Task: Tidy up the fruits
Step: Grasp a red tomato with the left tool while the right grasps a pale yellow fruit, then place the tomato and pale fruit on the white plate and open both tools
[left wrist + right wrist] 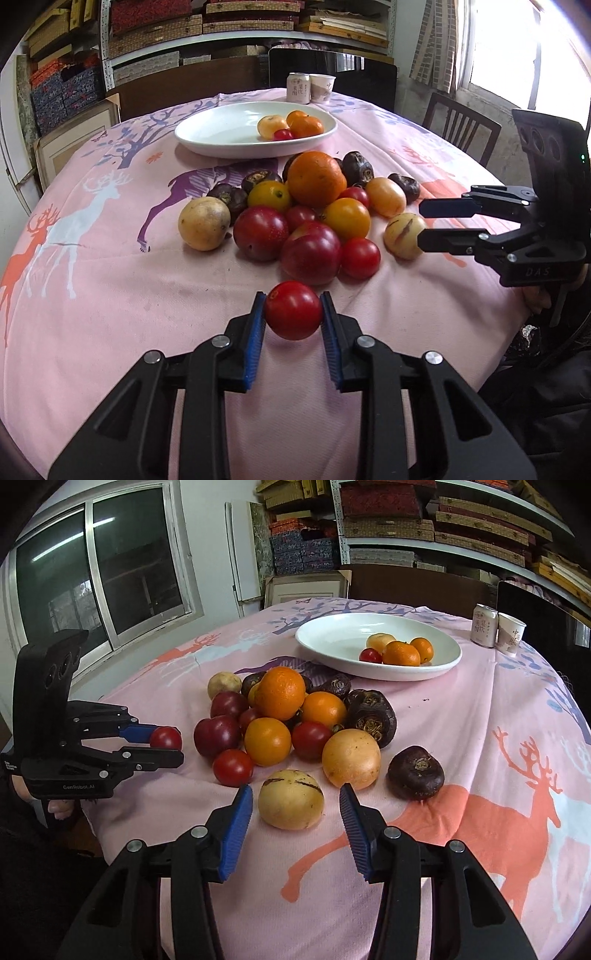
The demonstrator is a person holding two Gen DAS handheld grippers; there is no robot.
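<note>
My left gripper (293,308) is shut on a small red tomato (293,310), held just in front of the fruit pile (314,214); it also shows in the right wrist view (168,746) with the tomato (166,737). My right gripper (296,803) is open, its jaws on either side of a pale yellow striped melon (291,799), not touching it. In the left wrist view that gripper (421,225) sits against the melon (404,236). A white plate (221,133) behind the pile holds two oranges, a yellow fruit and a small tomato.
A drinks can (298,87) and a paper cup (322,88) stand behind the plate. A dark round fruit (415,772) lies alone right of the melon. The round table has a pink deer-print cloth (92,277). A chair (461,127) stands at the far right.
</note>
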